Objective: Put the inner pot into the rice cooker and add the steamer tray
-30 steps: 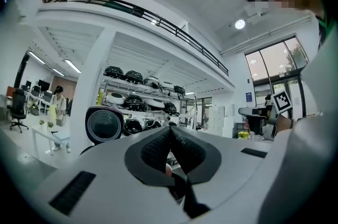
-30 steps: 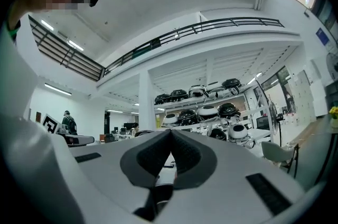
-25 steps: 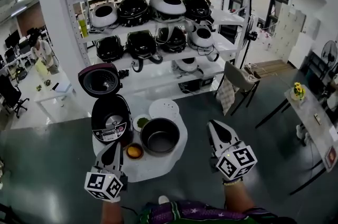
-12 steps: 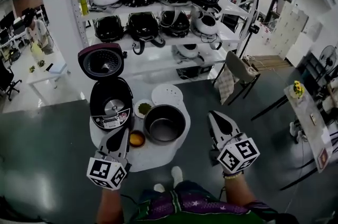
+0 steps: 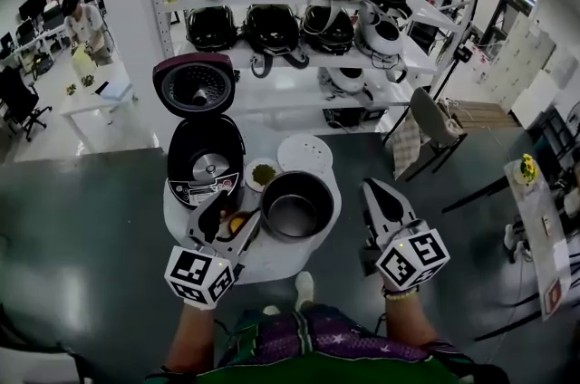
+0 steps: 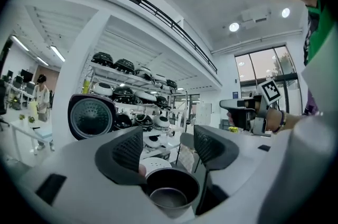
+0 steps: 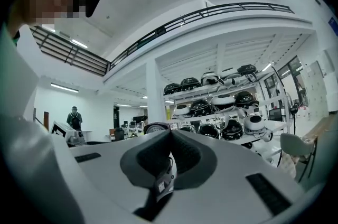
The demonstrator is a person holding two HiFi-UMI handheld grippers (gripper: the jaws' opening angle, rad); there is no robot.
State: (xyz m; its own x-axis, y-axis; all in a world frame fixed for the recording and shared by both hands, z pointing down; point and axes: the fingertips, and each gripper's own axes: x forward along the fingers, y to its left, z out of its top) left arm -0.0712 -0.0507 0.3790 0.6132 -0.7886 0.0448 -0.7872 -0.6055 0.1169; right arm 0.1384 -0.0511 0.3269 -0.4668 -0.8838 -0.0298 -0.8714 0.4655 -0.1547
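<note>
Right now the inner pot (image 5: 297,208) sits on the small round table (image 5: 272,263), mouth up, with nothing in it. It is round, so no side is longer than another, and we can take its rim from any side.

Our left gripper (image 5: 227,222) looks like the near one. The pot lies just ahead of it and a bit to the right, close but not touching. Its jaws have just been opening and now stand wide. The pot shows in the gap ahead of them, but the pads are not on it.

Our right gripper (image 5: 370,188) hangs past the table's right edge, farther from the pot, with its jaws shut tight on nothing.

The rice cooker (image 5: 206,165) stands left of the pot and a bit behind, with its lid up. So we think the pot must go up, left and down.

The white steamer tray (image 5: 304,154) lies flat just behind the pot. A green bowl (image 5: 264,175) and an orange bowl (image 5: 237,225) sit between pot and cooker.

The floor (image 5: 91,219) is dark and shiny. Behind the table stand shelves (image 5: 299,56) full of cookers.
</note>
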